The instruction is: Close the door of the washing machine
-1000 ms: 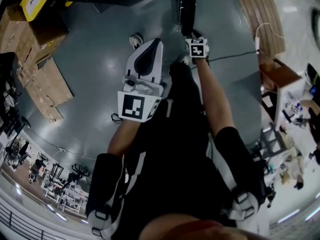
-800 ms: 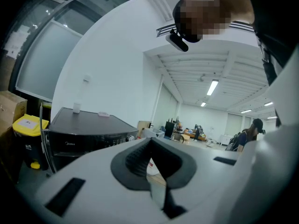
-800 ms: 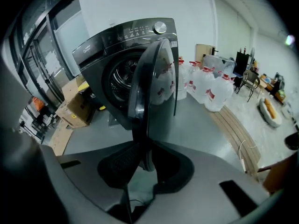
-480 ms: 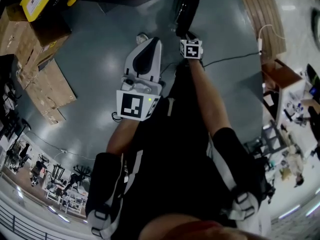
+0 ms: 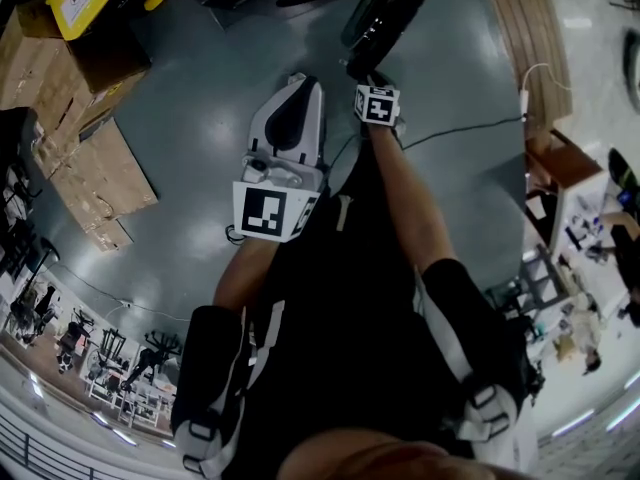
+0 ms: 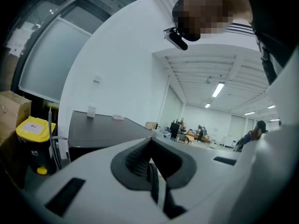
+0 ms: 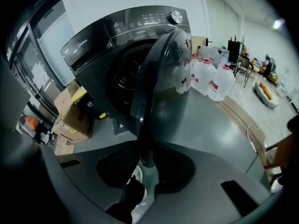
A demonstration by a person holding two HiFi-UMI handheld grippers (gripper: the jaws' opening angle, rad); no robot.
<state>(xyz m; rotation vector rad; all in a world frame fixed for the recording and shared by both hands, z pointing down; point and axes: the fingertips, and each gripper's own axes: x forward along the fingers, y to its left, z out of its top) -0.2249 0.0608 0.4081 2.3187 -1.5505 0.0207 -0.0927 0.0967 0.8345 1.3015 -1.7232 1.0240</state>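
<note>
Observer: Where does the door (image 7: 159, 78) stand, and what has hold of it?

Reviewer: It hangs well open from the washing machine (image 7: 93, 36), swung out edge-on toward the right gripper (image 7: 147, 164). Its rim sits between the jaws, which have just been opening and now stand spread a little, seemingly not clamping it.

Observer: So what could go wrong?

Reviewer: With no firm pinch, a push along the rim probably lets the pads slide off. The door would then stop short of the drum opening (image 7: 124, 80) (unlatched, at a guess). Push too hard and it may bounce back off the seal.

Observer: And the left gripper (image 6: 152, 181)?

Reviewer: Jaws pressed together on nothing, well apart from the door, so it offers no backup. One more risk is that the rim catches on a pad of the right gripper as the door swings and twists that gripper.
</note>
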